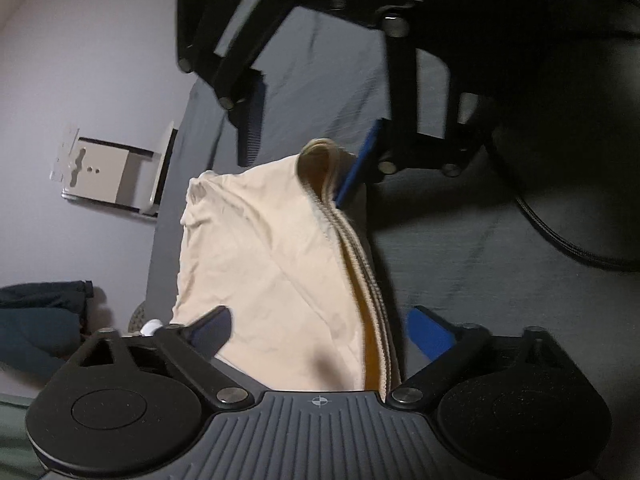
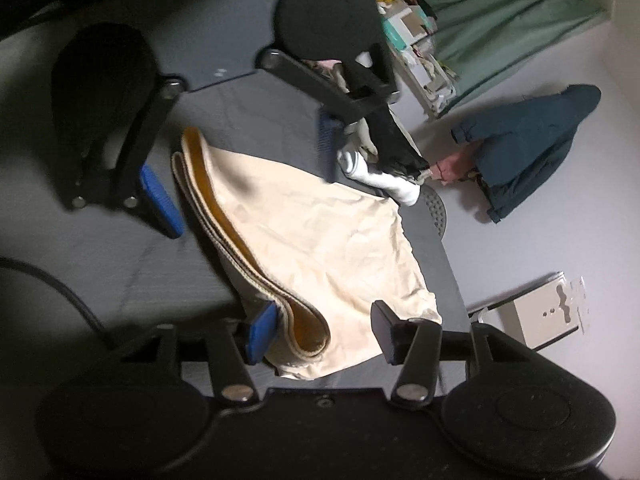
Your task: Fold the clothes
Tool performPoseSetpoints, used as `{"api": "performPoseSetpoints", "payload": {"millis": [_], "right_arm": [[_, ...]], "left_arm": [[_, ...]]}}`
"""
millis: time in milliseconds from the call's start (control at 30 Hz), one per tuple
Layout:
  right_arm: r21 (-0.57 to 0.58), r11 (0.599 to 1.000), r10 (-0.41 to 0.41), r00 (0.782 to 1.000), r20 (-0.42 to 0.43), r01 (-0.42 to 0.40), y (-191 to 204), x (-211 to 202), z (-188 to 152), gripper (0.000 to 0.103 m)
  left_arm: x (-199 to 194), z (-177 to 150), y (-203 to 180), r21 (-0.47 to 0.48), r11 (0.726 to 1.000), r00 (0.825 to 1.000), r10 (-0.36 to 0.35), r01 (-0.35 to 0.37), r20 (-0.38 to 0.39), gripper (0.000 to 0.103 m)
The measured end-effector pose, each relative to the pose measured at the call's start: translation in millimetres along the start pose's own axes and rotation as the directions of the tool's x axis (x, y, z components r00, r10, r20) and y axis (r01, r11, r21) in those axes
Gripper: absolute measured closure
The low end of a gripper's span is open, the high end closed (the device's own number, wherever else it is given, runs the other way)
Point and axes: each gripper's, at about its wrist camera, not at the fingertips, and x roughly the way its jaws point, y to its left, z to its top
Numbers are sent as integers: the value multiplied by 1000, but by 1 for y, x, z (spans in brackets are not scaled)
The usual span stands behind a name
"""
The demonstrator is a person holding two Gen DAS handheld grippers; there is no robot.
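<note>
Dark grey worktop [image 2: 120, 272] carried the cream garment [image 2: 320, 240], which lay folded with its ribbed tan waistband [image 2: 224, 216] stacked along the left edge in the right wrist view.

Right claw [image 2: 320, 332]: jaws stood wide, one blue pad [image 2: 260, 332] touching the near loop of the waistband and the other finger beside the garment's near right corner. Nothing was clamped between them.

Left claw [image 1: 320, 332]: jaws also stood wide, straddling the opposite end of the garment. In the right wrist view this claw sat at the far end of the cloth, one blue pad just beside the waistband, the other finger beyond the far edge. No grip on the cloth was visible.

Items beyond the garment:
- White socks [image 2: 384, 180] and a dark piece of clothing lay in a small pile at the far right edge of the worktop.
- A dark blue jacket [image 2: 532, 148] lay on the pale floor [image 2: 560, 240], well apart from the worktop.
- A white box [image 2: 536, 316] stood on the floor near the worktop's right edge.
- A black cable [image 2: 60, 292] crossed the worktop on the left.
</note>
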Motion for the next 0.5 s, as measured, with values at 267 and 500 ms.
{"api": "performPoseSetpoints", "payload": {"millis": [267, 500], "right_arm": [[38, 999, 8, 1000, -8, -8, -4, -1, -3, 51], [-10, 998, 67, 998, 20, -66, 4, -2, -3, 41]], "left_arm": [[0, 1, -16, 110, 993, 999, 42, -39, -30, 56], [0, -1, -1, 6, 1000, 999, -14, 14, -30, 63]]}}
